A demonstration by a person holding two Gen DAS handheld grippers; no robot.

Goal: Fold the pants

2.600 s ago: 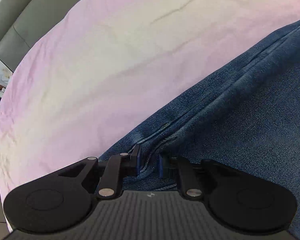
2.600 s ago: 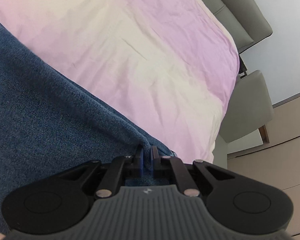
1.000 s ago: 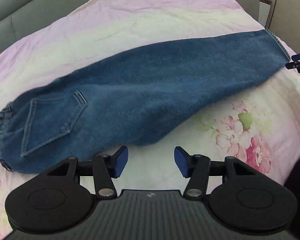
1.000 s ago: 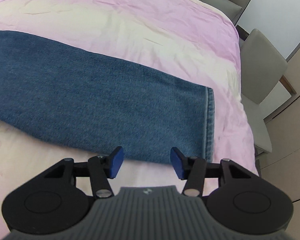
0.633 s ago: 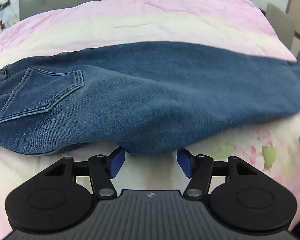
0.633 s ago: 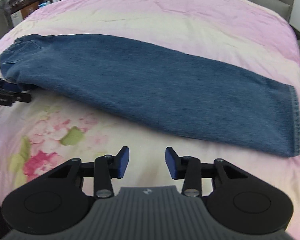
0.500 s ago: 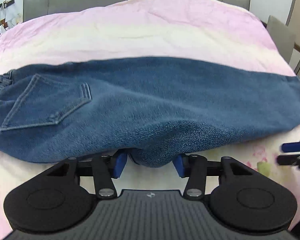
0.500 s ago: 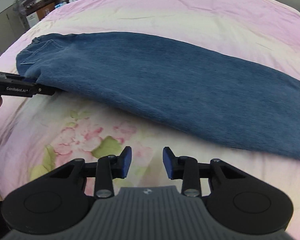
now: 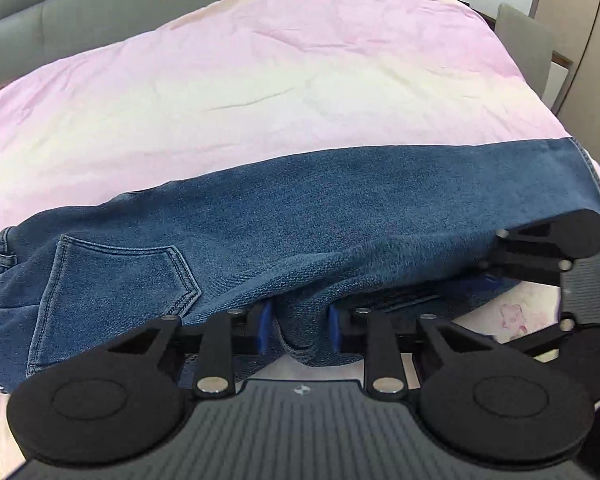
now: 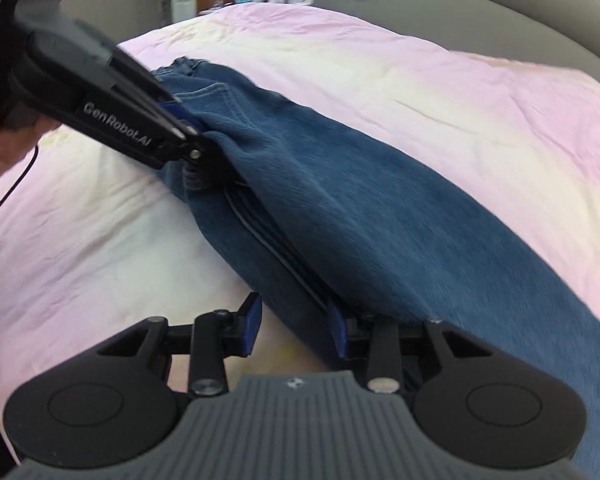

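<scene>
The pants (image 9: 340, 216) are lying lengthwise across the pink and cream bedspread (image 9: 260, 80), waistband to the left and hem to the right, with broad bare bedding beyond their far edge. The left gripper (image 9: 296, 326) is reaching in at the near edge, its jaws standing apart around a bulge of denim. The right gripper (image 10: 292, 330) is probably straddling that edge further along, its jaws wide; blur is hiding the contact. "GenRobot.AI" is showing on the left gripper's side.

one pair of jeans (image 9: 340, 216), two grippers (image 9: 298, 330) (image 10: 294, 330), one bed (image 9: 260, 92).
</scene>
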